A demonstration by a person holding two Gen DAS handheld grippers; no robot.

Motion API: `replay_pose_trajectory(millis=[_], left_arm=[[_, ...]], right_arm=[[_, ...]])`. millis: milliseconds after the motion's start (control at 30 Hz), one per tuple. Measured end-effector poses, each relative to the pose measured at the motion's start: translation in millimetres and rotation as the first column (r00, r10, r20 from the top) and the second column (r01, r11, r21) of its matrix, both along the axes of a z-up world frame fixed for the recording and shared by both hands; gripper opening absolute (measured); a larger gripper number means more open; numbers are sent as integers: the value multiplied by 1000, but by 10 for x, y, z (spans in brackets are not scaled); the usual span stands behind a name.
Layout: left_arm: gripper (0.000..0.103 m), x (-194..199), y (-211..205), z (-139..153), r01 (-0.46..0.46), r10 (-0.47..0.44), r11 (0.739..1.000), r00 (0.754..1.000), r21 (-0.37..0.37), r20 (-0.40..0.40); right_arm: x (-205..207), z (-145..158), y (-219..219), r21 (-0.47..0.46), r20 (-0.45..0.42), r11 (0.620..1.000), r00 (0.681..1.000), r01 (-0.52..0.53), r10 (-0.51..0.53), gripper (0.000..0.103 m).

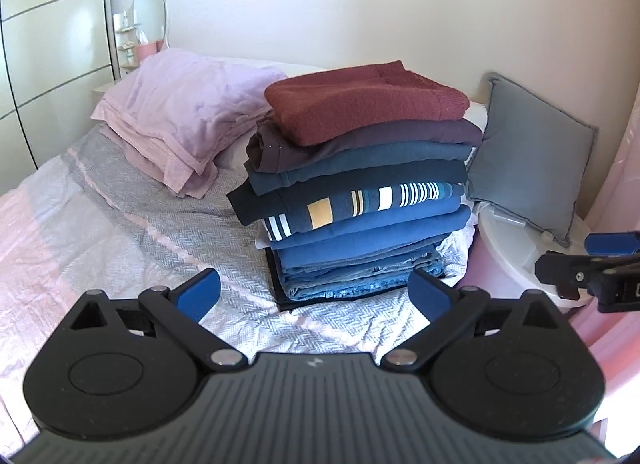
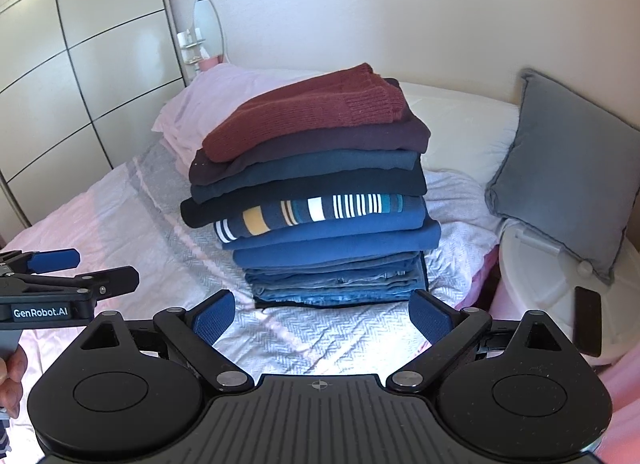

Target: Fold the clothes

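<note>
A tall stack of folded clothes [image 1: 360, 183] stands on the bed, a dark red knit sweater [image 1: 360, 103] on top, then purple, teal, striped and blue garments, with jeans at the bottom. In the right wrist view the same stack of clothes [image 2: 320, 199] fills the middle, topped by the red sweater [image 2: 312, 115]. My left gripper [image 1: 314, 296] is open just short of the stack's base, nothing between its blue pads. Open too, my right gripper [image 2: 322, 316] faces the stack's foot with empty jaws. Each gripper shows at the edge of the other's view.
The bed cover [image 1: 120, 232] is grey and pink. Lilac pillows [image 1: 188, 119] lie left of the stack. A grey cushion [image 2: 560, 167] leans on a white round table [image 2: 552, 296] at the right, a dark phone [image 2: 588, 320] on it. A white wardrobe [image 2: 80, 63] stands at the left.
</note>
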State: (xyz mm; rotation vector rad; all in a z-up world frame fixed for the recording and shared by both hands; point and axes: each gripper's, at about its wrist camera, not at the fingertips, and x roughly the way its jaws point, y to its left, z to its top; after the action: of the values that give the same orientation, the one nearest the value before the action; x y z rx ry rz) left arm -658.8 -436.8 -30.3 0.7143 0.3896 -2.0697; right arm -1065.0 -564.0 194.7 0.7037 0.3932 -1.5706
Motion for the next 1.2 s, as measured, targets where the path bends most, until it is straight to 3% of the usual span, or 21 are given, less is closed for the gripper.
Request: replay_pose_trajectory(millis=[433, 833, 1200], left_arm=[[99, -281, 118, 27, -85, 89, 993, 995, 82, -45], [99, -475, 95, -64, -138, 137, 988, 990, 76, 18], [99, -391, -13, -149, -177, 174, 980, 984, 92, 37]], right_arm=[[-305, 22, -37, 23, -29, 998, 998, -56, 57, 96], [-318, -5, -213, 51, -41, 995, 995, -89, 91, 96], [-222, -75, -377, 92, -65, 993, 994, -78, 84, 96]])
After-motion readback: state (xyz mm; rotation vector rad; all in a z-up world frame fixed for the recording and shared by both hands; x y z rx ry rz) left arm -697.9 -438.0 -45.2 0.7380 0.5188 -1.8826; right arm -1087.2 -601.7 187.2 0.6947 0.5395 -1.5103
